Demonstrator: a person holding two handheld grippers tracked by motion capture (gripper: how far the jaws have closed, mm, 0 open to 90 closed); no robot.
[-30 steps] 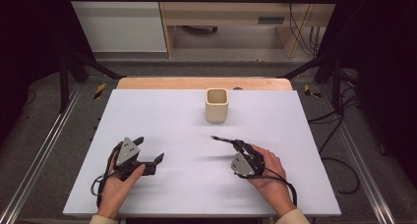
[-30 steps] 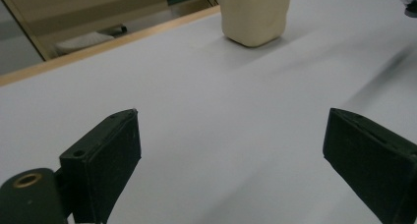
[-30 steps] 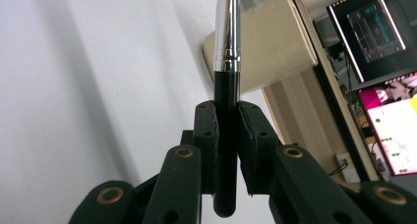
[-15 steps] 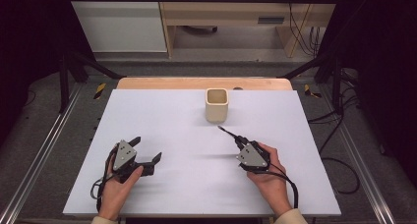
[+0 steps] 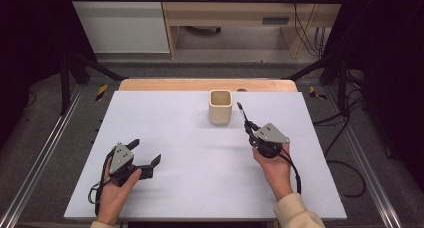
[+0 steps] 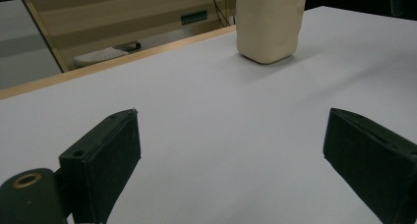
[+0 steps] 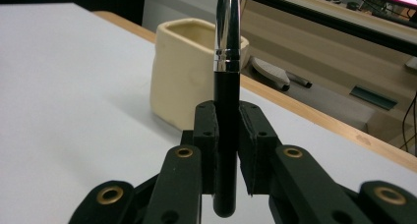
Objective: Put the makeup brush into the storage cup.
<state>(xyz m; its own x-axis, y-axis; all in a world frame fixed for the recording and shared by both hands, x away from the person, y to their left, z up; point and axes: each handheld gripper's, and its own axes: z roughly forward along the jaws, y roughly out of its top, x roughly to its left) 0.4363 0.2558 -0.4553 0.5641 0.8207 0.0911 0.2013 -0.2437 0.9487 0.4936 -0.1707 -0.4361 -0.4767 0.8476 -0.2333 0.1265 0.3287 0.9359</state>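
High view: the right gripper point(image 5: 248, 126) holds a black pen point(image 5: 244, 115) just right of the cream cup point(image 5: 220, 107) on the white tabletop point(image 5: 200, 188); the left gripper point(image 5: 145, 153) rests near the front left.

Left gripper view: jaws wide apart, nothing between; cup well ahead.

Right gripper view: jaws clamped on the pen's barrel, cup close behind.

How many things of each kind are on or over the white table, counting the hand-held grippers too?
Cream square ceramic cup: 1
Black pen with chrome band: 1
Black hand-held grippers: 2, left gripper and right gripper
Total: 4
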